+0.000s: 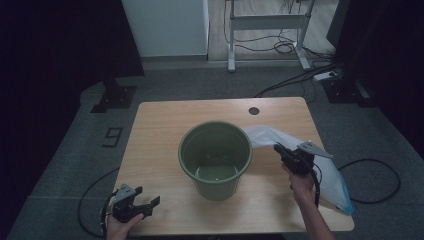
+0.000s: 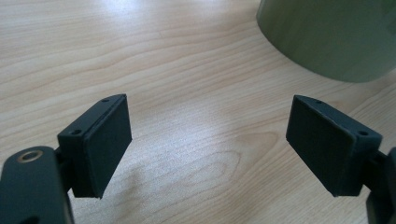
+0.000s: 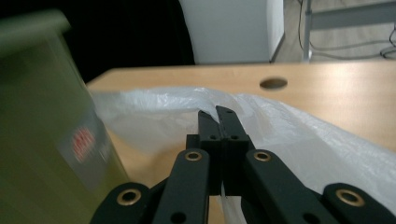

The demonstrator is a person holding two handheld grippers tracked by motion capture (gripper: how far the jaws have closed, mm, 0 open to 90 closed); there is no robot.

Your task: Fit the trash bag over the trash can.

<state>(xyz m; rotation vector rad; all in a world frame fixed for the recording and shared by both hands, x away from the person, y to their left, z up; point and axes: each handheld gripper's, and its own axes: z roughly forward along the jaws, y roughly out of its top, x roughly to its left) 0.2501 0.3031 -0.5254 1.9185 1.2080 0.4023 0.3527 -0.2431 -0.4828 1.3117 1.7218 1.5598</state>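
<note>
A green plastic bin [image 1: 215,158] stands upright in the middle of the wooden table [image 1: 165,120]; its wall shows at the top right in the left gripper view [image 2: 327,37] and blurred at the left in the right gripper view [image 3: 42,130]. A thin white plastic bag [image 1: 280,140] lies to the right of the bin, trailing toward the table's front right corner. My right gripper [image 1: 278,148] is shut on a fold of the bag [image 3: 154,116], pinched between its jaws [image 3: 217,112] and lifted off the table. My left gripper [image 1: 150,204] rests open at the front left corner, nothing between its pads [image 2: 208,140].
A round cable hole [image 1: 254,110] sits near the table's far edge. Cables trail from both grippers over the table's sides. Beyond the table are a white cabinet [image 1: 165,25], a desk frame [image 1: 265,30] and floor cables.
</note>
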